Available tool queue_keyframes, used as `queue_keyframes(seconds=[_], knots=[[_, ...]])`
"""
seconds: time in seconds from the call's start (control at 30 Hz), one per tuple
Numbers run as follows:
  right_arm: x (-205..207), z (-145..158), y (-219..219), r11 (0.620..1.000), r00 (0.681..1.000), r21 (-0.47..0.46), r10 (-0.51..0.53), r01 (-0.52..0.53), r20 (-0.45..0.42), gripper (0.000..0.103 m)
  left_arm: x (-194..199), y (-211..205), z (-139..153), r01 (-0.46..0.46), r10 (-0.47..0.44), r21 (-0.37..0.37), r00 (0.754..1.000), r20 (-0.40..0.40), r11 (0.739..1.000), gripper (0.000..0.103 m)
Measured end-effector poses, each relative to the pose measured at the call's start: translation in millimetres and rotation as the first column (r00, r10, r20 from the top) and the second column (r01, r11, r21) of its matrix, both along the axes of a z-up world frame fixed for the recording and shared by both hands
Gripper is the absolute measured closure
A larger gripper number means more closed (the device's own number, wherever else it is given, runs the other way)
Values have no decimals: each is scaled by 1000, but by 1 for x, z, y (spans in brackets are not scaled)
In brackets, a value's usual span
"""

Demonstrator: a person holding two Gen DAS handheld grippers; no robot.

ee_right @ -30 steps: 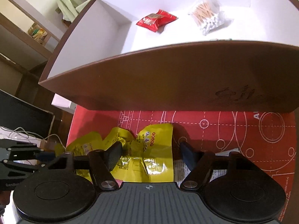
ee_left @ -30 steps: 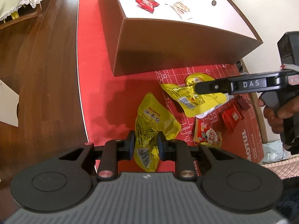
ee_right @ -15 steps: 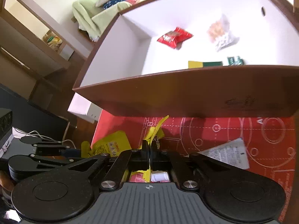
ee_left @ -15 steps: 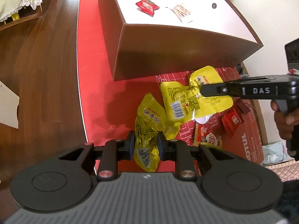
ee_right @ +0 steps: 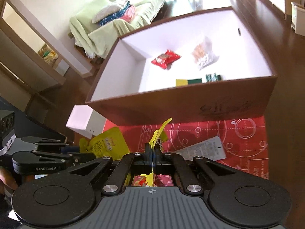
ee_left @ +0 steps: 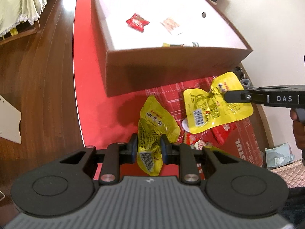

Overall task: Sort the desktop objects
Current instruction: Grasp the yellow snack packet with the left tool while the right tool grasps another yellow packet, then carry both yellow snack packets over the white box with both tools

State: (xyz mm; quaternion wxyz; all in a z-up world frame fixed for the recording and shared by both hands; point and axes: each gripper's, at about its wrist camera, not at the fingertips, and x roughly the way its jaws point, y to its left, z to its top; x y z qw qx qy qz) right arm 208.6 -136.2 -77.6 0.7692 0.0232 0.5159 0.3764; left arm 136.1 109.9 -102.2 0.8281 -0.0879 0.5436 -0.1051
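My left gripper (ee_left: 148,149) is shut on a crumpled yellow snack pouch (ee_left: 155,126) and holds it above the red mat (ee_left: 91,87). My right gripper (ee_right: 152,150) is shut on a second yellow pouch (ee_left: 213,108), seen edge-on in the right wrist view (ee_right: 158,135), and holds it in the air in front of the brown box (ee_left: 171,72). The right gripper also shows in the left wrist view (ee_left: 226,96). The box has a white inside (ee_right: 190,38) with a red packet (ee_right: 165,59), a bag of cotton swabs (ee_right: 204,56) and small green and yellow items (ee_right: 188,81).
Red packets (ee_left: 223,132) and a colourful packet (ee_left: 198,143) lie on the mat under the raised pouch. A white paper tag (ee_right: 205,149) lies on the mat at the right. Dark wood floor (ee_left: 38,76) surrounds the mat. A sofa (ee_right: 118,17) stands behind the box.
My right gripper closed on its yellow pouch and lifted it off the mat, toward the box. My left gripper rose a little with its pouch still held.
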Motion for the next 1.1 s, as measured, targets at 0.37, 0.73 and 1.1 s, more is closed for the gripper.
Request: queue_keyframes(seconds=[0.37, 0.73, 1.1], knots=[[-9, 54, -30, 999, 996, 43, -20, 16, 87, 103, 2, -11, 47, 29, -29, 0, 993, 111, 1000, 83], [13, 92, -38, 996, 991, 79, -58, 49, 122, 103, 24, -20, 84, 77, -86, 50, 977, 193, 996, 83], [44, 111, -24, 995, 984, 94, -62, 46, 168, 103, 63, -23, 106, 81, -101, 89, 961, 256, 993, 83]])
